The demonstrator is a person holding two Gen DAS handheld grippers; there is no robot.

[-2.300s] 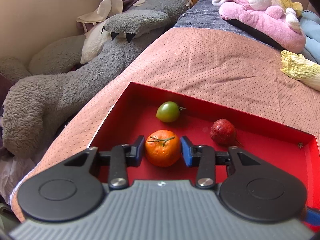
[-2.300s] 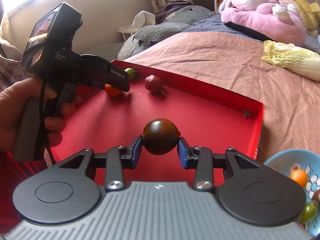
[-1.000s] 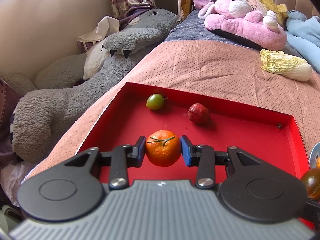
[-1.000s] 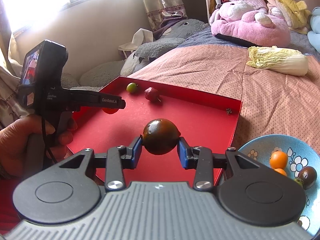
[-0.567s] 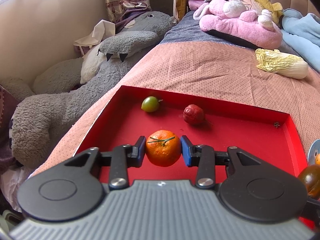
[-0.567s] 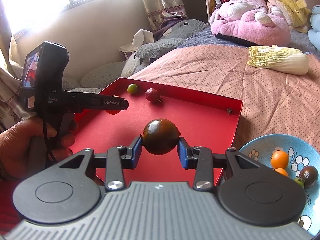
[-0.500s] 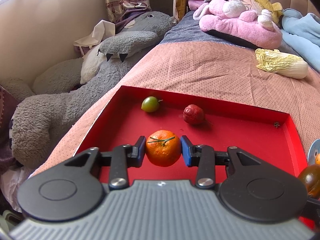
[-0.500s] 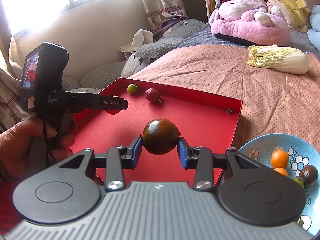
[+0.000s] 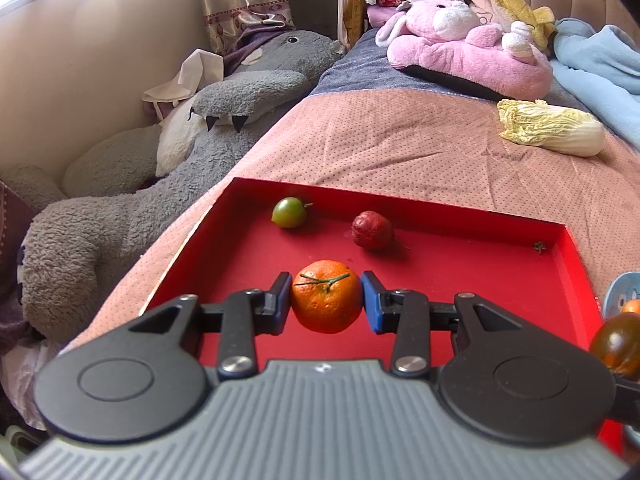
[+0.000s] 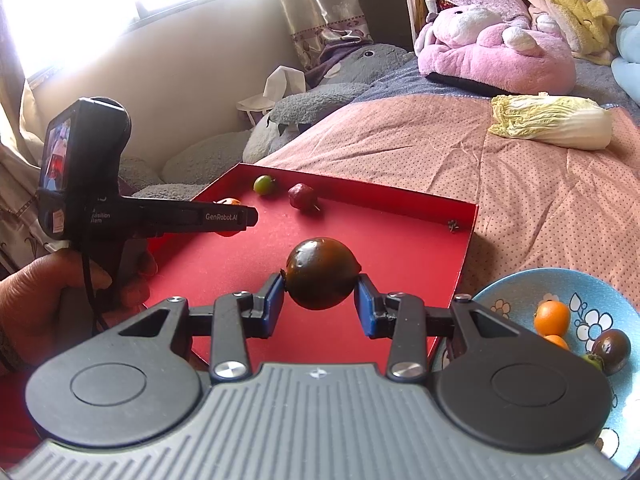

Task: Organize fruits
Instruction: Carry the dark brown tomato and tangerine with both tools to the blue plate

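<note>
Fruits are held clear above the red tray (image 9: 576, 256), lifted since moments before: an orange (image 9: 327, 296) in the left gripper (image 9: 326, 300), a dark fruit (image 10: 320, 274) in the right gripper (image 10: 320, 300) (blue bowl (image 10: 516, 284) presumably next).

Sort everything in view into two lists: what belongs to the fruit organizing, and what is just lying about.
Part of the job:
- orange, clamped in the left gripper
- dark tomato, clamped in the right gripper
- green fruit and red fruit on the red tray
- blue bowl holding fruit

Lying about:
- cabbage
- pink plush
- grey plush
</note>
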